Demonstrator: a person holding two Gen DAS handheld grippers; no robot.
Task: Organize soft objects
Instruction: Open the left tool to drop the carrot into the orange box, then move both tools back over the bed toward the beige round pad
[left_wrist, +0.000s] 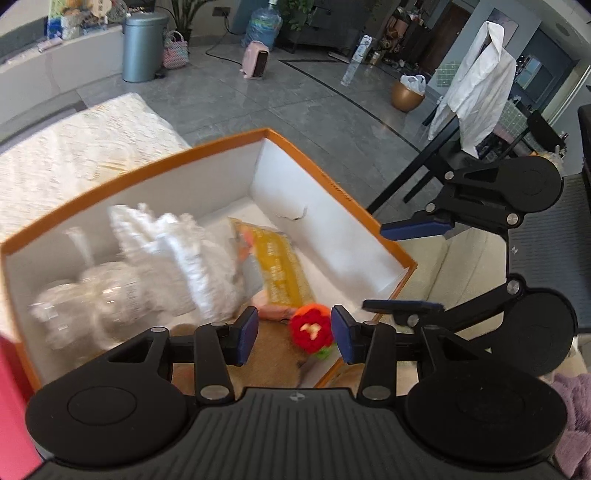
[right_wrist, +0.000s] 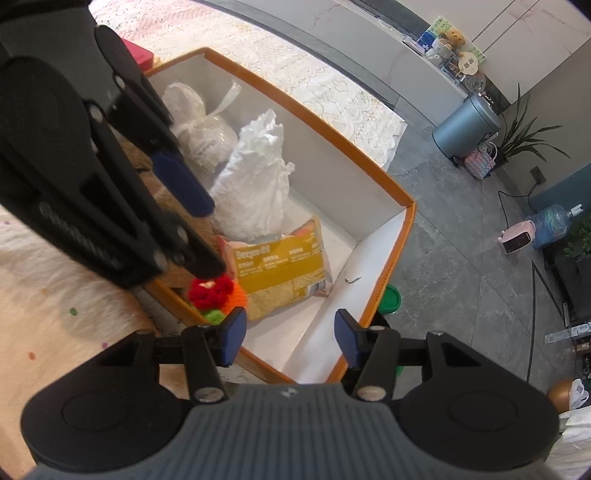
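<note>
Left tongs released, hovering over the near corner of the box; knitted flower sits just past the tips, between them, already inside the box and ungripped. Right tongs also released, empty, above the box's near rim. Step looks like drop-off done: lift left straight up so tips don't snag yarn. Ahead: yellow pack, white bag, clear bag fill the far-left; bare floor far right. Both tongs close together, so part them w/ care.
</note>
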